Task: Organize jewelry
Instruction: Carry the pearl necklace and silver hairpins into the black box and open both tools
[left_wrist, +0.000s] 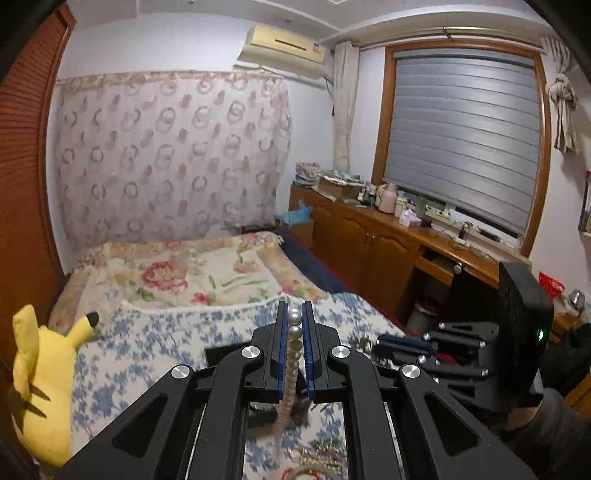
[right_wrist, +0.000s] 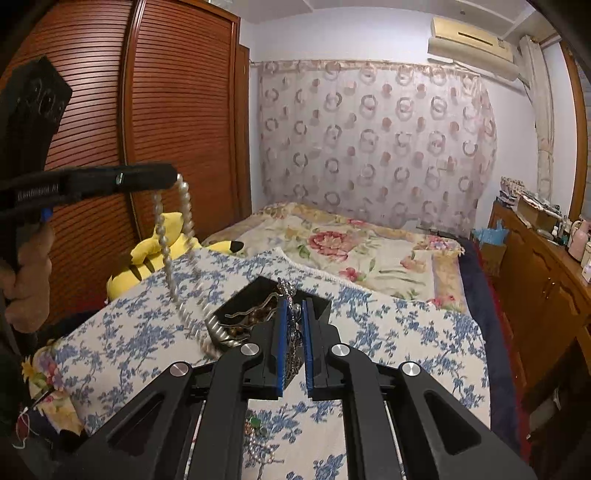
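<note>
I see the wide bed (right_wrist: 388, 332) filling most of both views, its near half under a white quilt printed with blue flowers (right_wrist: 129, 332) and its far half under a cream blanket with pink roses (right_wrist: 332, 243). To the left of the bed stands the reddish-brown louvred wooden wardrobe (right_wrist: 177, 110), and along the right wall runs the low wooden cabinet (left_wrist: 369, 236) under a window with a grey slatted blind (left_wrist: 465, 136). A yellow plush toy with black-tipped ears (left_wrist: 40, 362) lies at the left edge of the bed against the wardrobe. On the blue-flowered quilt sits a small black open box (right_wrist: 295, 295) with brown beads and a wavy metal hairpin showing inside it. My left gripper (left_wrist: 294, 325) has its blue-padded jaws narrowed onto a long strand of white pearls (left_wrist: 291, 362); from the right wrist view I see that strand hanging in two lines from the gripper tip, well above the quilt, its lower end blurred and reaching down to just beside the box. My right gripper (right_wrist: 293, 325) is likewise pinched nearly together, on a dark silvery chain-like piece of jewelry (right_wrist: 291, 332) that stands up between the pads directly in front of the box; I cannot tell exactly what kind of piece it is. More small jewelry, blurred, lies on the quilt beneath both grippers.
</note>
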